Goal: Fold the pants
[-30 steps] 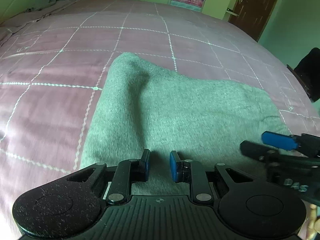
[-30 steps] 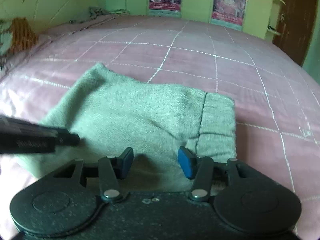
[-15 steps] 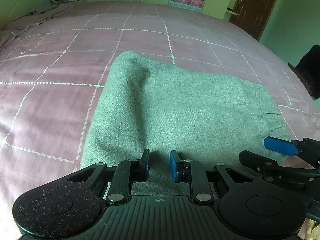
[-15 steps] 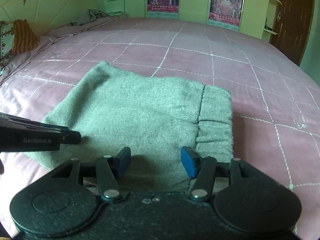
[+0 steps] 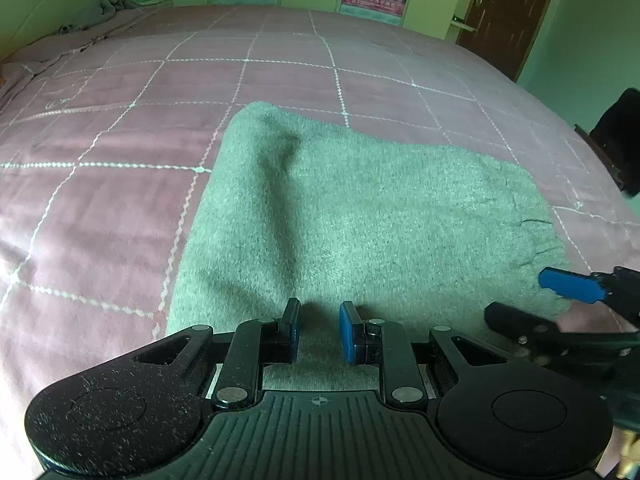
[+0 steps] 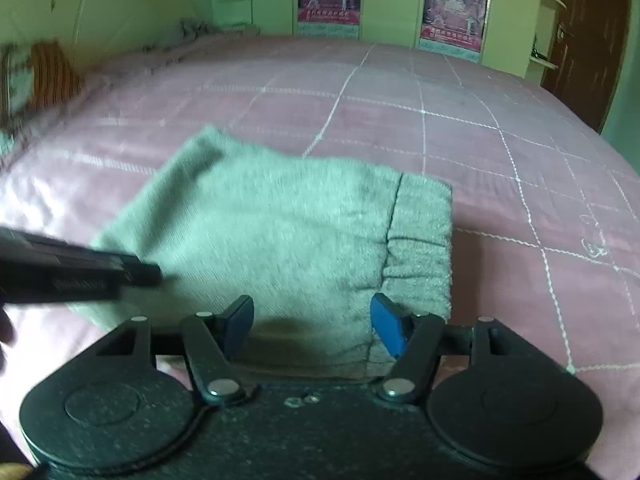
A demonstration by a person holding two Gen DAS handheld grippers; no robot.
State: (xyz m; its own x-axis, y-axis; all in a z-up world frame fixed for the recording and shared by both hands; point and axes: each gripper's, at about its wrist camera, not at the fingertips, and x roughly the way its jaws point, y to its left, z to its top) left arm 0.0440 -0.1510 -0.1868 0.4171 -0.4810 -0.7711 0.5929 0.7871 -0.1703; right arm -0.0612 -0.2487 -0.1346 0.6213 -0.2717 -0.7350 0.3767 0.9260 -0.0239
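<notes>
The grey pants (image 5: 360, 216) lie folded into a rough rectangle on the pink bed; in the right wrist view (image 6: 280, 232) the elastic waistband (image 6: 420, 240) is on the right side. My left gripper (image 5: 319, 334) hovers at the near edge of the pants, jaws a small gap apart, nothing between them. My right gripper (image 6: 312, 326) is open wide over the near edge, empty. The right gripper also shows in the left wrist view (image 5: 560, 304), and the left gripper in the right wrist view (image 6: 80, 276).
A pink quilted bedspread (image 5: 120, 208) with white grid lines covers the bed. Crumpled bedding (image 5: 116, 2) lies at the far left corner. A brown door (image 5: 504, 12) and posters stand on the far wall. A dark object (image 5: 620, 136) sits by the right bed edge.
Both grippers have drawn back slightly and stay empty above the near edge. The pants lie still. The right wrist view has tilted and blurred with motion.
</notes>
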